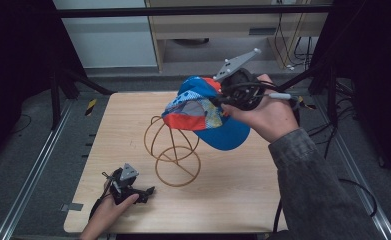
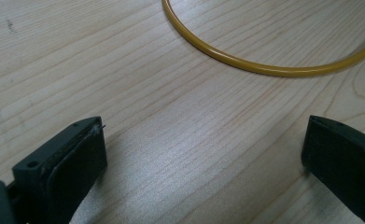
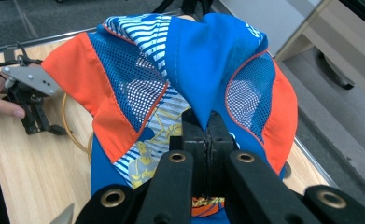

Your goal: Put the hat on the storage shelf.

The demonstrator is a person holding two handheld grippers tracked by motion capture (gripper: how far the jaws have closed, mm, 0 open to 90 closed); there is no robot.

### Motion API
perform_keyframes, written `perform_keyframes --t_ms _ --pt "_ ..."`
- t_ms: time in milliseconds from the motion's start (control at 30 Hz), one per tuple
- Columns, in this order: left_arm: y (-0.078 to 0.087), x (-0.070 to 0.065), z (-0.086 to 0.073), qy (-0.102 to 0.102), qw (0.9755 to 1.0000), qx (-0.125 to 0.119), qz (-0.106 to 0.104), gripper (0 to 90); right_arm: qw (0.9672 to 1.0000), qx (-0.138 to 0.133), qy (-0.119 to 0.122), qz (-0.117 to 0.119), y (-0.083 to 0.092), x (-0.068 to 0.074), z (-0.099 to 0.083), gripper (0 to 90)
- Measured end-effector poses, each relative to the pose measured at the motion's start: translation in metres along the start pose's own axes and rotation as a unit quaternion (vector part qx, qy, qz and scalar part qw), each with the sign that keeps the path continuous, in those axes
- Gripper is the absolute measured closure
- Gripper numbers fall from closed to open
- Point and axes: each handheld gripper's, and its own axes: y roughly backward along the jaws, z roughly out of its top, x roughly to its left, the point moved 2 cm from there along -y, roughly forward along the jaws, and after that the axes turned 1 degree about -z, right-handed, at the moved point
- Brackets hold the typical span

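Cloth and mesh make up the cap (image 1: pixel 203 112), so we judge it light, soft and quick to fold: in the right gripper view the crown bunches into a ridge where our right tool (image 3: pixel 207 140) pinches it, jaws closed tight on a fold of blue fabric. The stiffest part looks to be the blue brim (image 1: pixel 223 135), which hangs low toward us in the high view; a hold there or on a seam of the crown should slip less than one on the open mesh panels, which could stretch or snag. As it is, the cap is held in the air over the far right part of the surface (image 1: pixel 243 190), just above and beside the yellow wire stand (image 1: pixel 175 150), whether touching its top loops or apart we cannot tell. Draped cloth like this will swing and sag, so we would expect to steady it as it goes over the wire. Our left tool (image 1: pixel 144 191) rests low on the near left of the surface, jaws spread wide and holding nothing, with the stand's round base ring (image 2: pixel 264 69) lying just ahead of them.
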Motion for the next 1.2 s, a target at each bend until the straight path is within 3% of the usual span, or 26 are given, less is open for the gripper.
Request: perform_keyframes --t_ms 300,1200 --pt "0.000 0.000 0.000 0.000 1.0000 0.000 0.000 0.0 0.9999 -0.002 0.010 0.012 -0.020 0.008 0.019 90.0" --pt "0.000 0.000 0.000 0.000 1.0000 0.000 0.000 0.0 0.9994 0.000 0.024 0.024 -0.044 0.019 0.044 90.0"
